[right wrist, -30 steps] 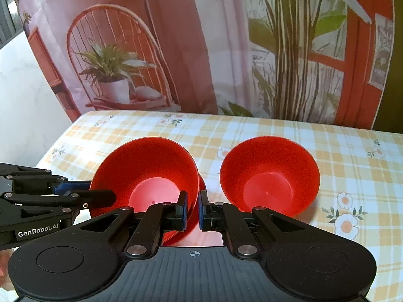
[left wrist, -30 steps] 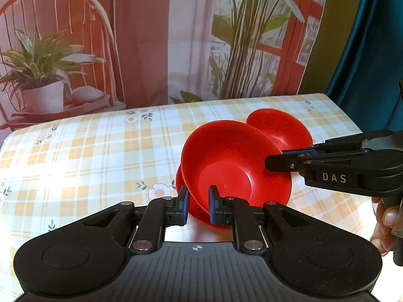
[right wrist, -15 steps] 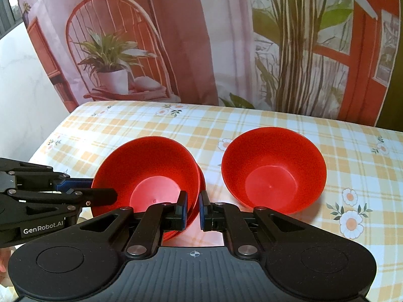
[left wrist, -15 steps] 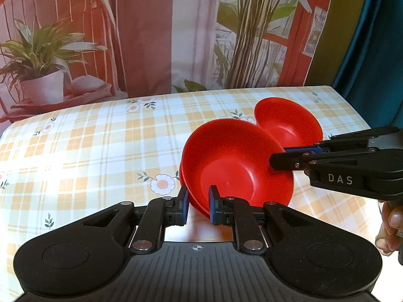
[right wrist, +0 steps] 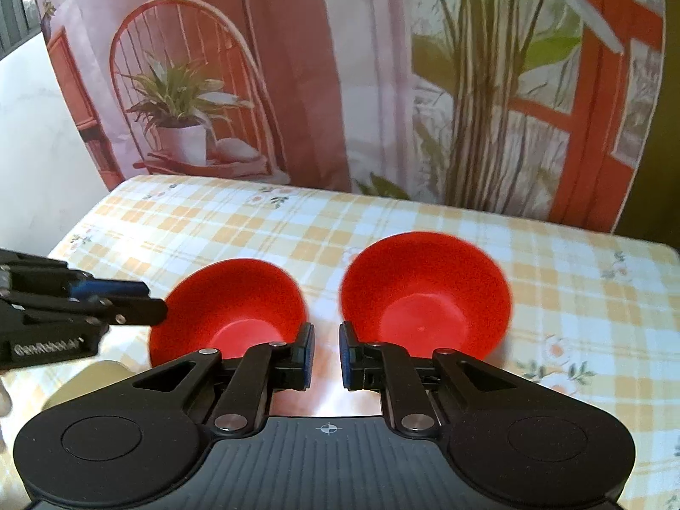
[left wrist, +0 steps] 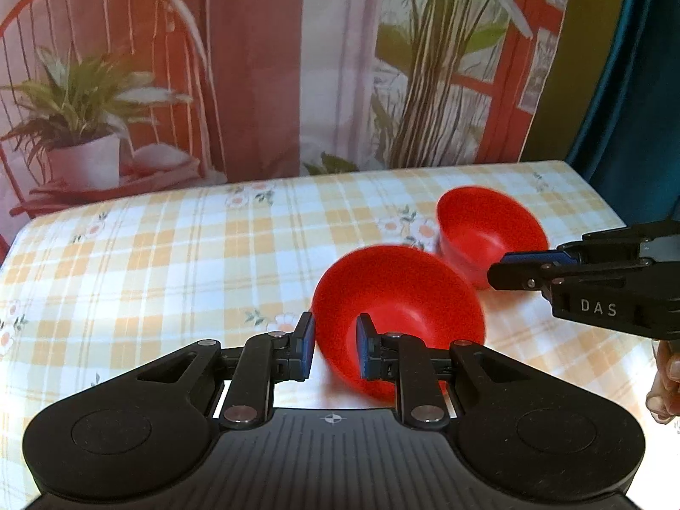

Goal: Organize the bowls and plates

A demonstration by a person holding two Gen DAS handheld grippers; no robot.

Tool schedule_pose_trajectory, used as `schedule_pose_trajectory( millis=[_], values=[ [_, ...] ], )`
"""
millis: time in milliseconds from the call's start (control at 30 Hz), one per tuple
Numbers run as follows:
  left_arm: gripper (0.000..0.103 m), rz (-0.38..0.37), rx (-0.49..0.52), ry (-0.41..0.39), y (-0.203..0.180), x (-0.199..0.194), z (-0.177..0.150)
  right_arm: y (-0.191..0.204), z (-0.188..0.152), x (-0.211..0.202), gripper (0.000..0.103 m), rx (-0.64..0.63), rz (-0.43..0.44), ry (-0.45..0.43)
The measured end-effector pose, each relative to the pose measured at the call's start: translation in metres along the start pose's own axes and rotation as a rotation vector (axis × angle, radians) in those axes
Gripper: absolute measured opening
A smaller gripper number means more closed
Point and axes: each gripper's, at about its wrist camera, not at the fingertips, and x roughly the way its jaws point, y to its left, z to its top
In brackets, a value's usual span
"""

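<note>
Fingers of the left gripper are opening at the left of the scene. The near wall of the left bowl is standing between them, but the pads are no longer pressing on it, and bare cloth is showing beside the left pad. That red bowl is sitting mouth up on the desk, with its middle lying at about one o'clock from these fingers. Whether it is one bowl or a nested pair I cannot tell.

Moving rightward, the right gripper is hovering over the strip of checked cloth that is keeping the two bowls apart. Its fingers are parted only narrowly and are holding nothing; only the desk is showing through the gap. From here the left bowl is lying at ten o'clock and the right bowl at one o'clock, each rim just beside a fingertip. A person's hand is gripping the handle at the edge of the left wrist view.

Farthest right, the right bowl is resting upright and empty. Being round, the bowls are offering no long axis, so any point of a rim should be serving for a pinch. The right hand is looking nearer to this bowl, which is sitting across the left bowl from the left fingers, so stacking it would probably be falling to the right hand, carrying it toward nine o'clock into the left bowl.
</note>
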Motion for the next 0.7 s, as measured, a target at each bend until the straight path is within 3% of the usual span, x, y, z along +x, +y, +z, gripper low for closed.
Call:
schedule_pose_trajectory(
  millis=[267, 400, 700],
  values=[
    [0.022, -0.055, 0.037, -0.041, -0.027, 0.002, 0.023, -0.039, 0.001, -0.013, 0.013, 0.030, -0.072, -0.045],
    [0.022, -0.108, 0.037, -0.066, -0.038, 0.009, 0.031, -0.050, -0.005, -0.015, 0.019, 0.002, -0.131, -0.084],
    [0.022, -0.128, 0.028, -0.073, -0.063, 0.044, 0.044, -0.082, -0.019, 0.001, 0.020, 0.123, -0.141, -0.118]
  ],
)
